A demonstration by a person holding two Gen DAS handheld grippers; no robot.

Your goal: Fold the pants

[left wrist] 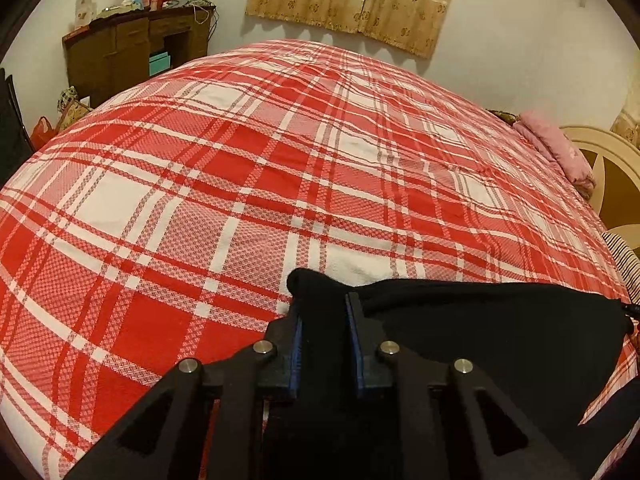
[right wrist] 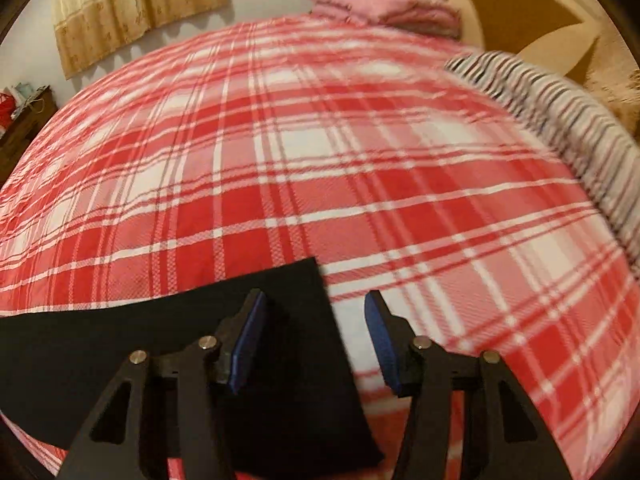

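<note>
Gripping one end of the pants, reaching for the other.
Left view: my left claw (left wrist: 323, 316) is pinching black pants (left wrist: 480, 320) on the bed (left wrist: 200, 184). Right view: my right claw (right wrist: 316, 336) is gaping wide, empty, straddling the pants' (right wrist: 288, 360) edge; it needs closing next.

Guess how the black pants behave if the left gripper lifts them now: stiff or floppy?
Probably floppy: the black pants bunch between the left gripper pads and sag to the plaid bedspread. Likely drags rather than slides; the weave looks textured. The right gripper is open, so that end would probably trail.
</note>
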